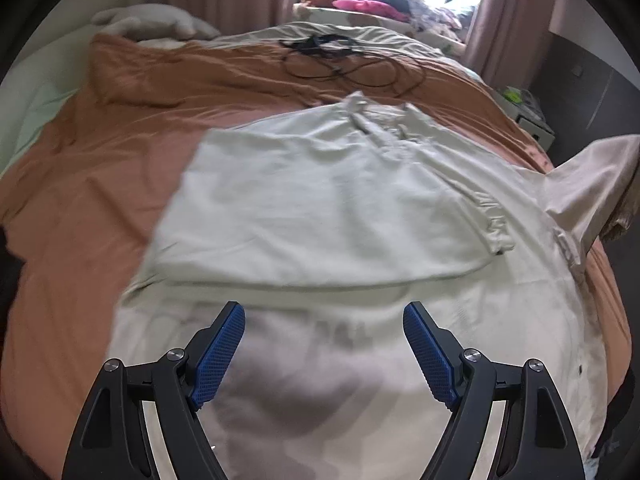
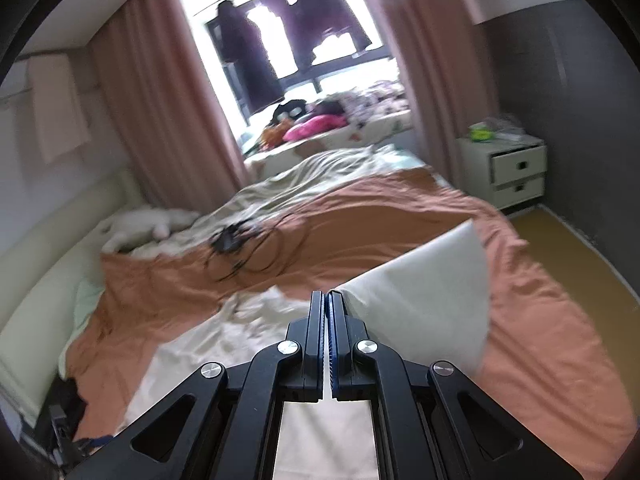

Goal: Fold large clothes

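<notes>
A large pale cream garment (image 1: pixel 320 208) lies spread on the orange bed cover, its left part folded over the middle. My left gripper (image 1: pixel 324 320) is open and empty, hovering just above the garment's near part. In the right wrist view my right gripper (image 2: pixel 326 296) is shut on a flap of the same garment (image 2: pixel 424 300), held lifted above the bed at the garment's right side. That lifted flap also shows at the right edge of the left wrist view (image 1: pixel 592 176).
A tangle of black cables (image 1: pixel 340 60) lies on the orange cover (image 1: pixel 100 184) beyond the garment. A white pillow (image 2: pixel 144 224) lies at the bed's far left. A white nightstand (image 2: pixel 516 168) stands right of the bed, with yellow floor (image 2: pixel 560 248) beside it.
</notes>
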`<action>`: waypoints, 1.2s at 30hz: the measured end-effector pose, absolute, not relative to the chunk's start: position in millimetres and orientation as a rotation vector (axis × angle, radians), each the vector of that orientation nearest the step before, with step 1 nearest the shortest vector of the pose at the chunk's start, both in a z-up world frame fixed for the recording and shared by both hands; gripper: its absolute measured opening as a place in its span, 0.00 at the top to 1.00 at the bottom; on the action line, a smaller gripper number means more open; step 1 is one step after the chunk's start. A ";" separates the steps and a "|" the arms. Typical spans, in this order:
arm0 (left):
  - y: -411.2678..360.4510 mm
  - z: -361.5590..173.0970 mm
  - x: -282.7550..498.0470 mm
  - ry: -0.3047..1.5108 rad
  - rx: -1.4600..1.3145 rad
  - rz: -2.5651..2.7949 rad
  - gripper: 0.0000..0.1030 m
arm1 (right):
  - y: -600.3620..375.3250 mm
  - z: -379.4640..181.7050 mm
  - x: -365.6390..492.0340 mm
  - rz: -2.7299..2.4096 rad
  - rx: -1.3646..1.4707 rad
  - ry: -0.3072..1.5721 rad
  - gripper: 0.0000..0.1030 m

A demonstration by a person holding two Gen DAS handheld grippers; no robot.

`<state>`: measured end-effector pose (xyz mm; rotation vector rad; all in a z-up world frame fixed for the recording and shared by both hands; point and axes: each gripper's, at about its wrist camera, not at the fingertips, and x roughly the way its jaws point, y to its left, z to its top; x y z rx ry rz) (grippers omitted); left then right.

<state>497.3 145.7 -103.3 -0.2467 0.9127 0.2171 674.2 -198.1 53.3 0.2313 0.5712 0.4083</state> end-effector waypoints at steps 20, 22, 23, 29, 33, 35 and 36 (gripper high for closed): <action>238.6 -115.9 390.1 0.952 -0.278 0.373 0.20 | 32.5 -121.6 632.5 0.605 0.006 1.092 0.27; 238.3 -114.7 389.3 0.947 -0.273 0.362 0.20 | 15.5 -117.0 623.3 0.594 0.027 1.076 0.27; 236.1 -113.9 392.8 0.945 -0.271 0.352 0.20 | 1.6 -112.1 620.0 0.582 0.043 1.062 0.27; 200.8 -107.3 427.2 0.931 -0.239 0.261 0.20 | -100.8 -90.8 605.7 0.439 0.133 0.997 0.27; 161.4 -103.6 457.9 0.927 -0.187 0.192 0.20 | -165.7 -92.1 600.7 0.345 0.191 0.983 0.27; 138.4 -101.5 476.3 0.931 -0.158 0.155 0.20 | -190.2 -97.6 598.7 0.309 0.208 0.985 0.27; 129.4 -100.5 483.1 0.932 -0.146 0.142 0.20 | -205.6 -102.4 597.3 0.293 0.228 0.987 0.27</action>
